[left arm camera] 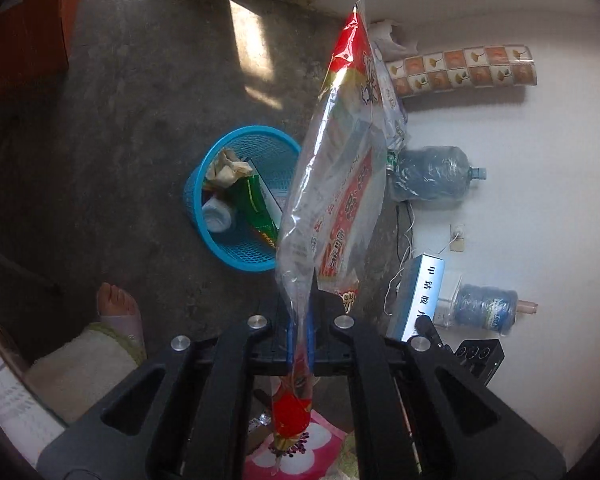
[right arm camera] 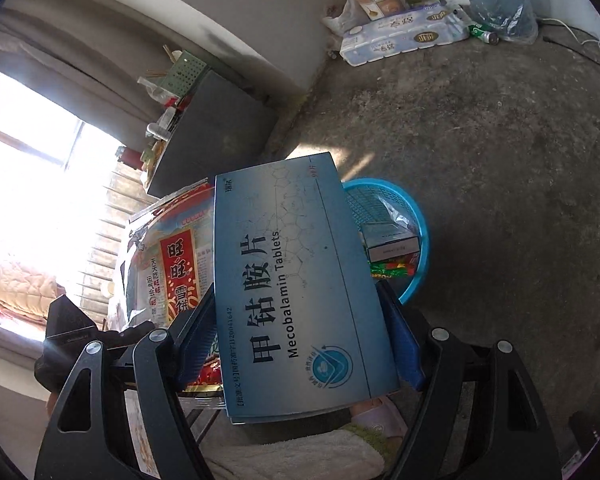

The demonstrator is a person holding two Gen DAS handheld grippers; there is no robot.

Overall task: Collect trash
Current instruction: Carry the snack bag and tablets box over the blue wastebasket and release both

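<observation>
- A crinkly snack bag (left arm camera: 336,184), clear plastic film printed in red and gold, is pinched flat between the blue pads of the left claw (left arm camera: 299,344); the claw is clenched on it near the bag's lower end, and the rest of the bag stands up through the centre of the left wrist frame.
- A flat, stiff cardboard medicine box (right arm camera: 296,292), blue-grey and marked "Mecobalamin Tablets", is gripped across its width by the right claw (right arm camera: 300,344), whose blue pads press on its two long edges.
- The step in hand is judged to be the carry to the bin: both pieces of trash are held above the floor, and neither has yet been dropped.
- The blue plastic mesh wastebasket (left arm camera: 204,184) is seen left of centre in the left wrist frame and right of centre, partly hidden by the box, in the right wrist frame. It already holds crumpled paper, a green carton, a white bottle and a small box.
- For the next move, each item would need to be brought over the round rim before the claw is released; the limp bag may cling or drift, while the rigid box should fall cleanly.
- The floor (right arm camera: 480,168) is rough, mottled grey concrete with a patch of sunlight.
- Along the white wall (left arm camera: 520,8) at the right of the left wrist frame, a patterned roll (left arm camera: 460,70) and a large water jug (left arm camera: 432,172) wrapped in plastic are seen.
- A slippered foot (left arm camera: 120,312) is seen at the lower left of that frame.
</observation>
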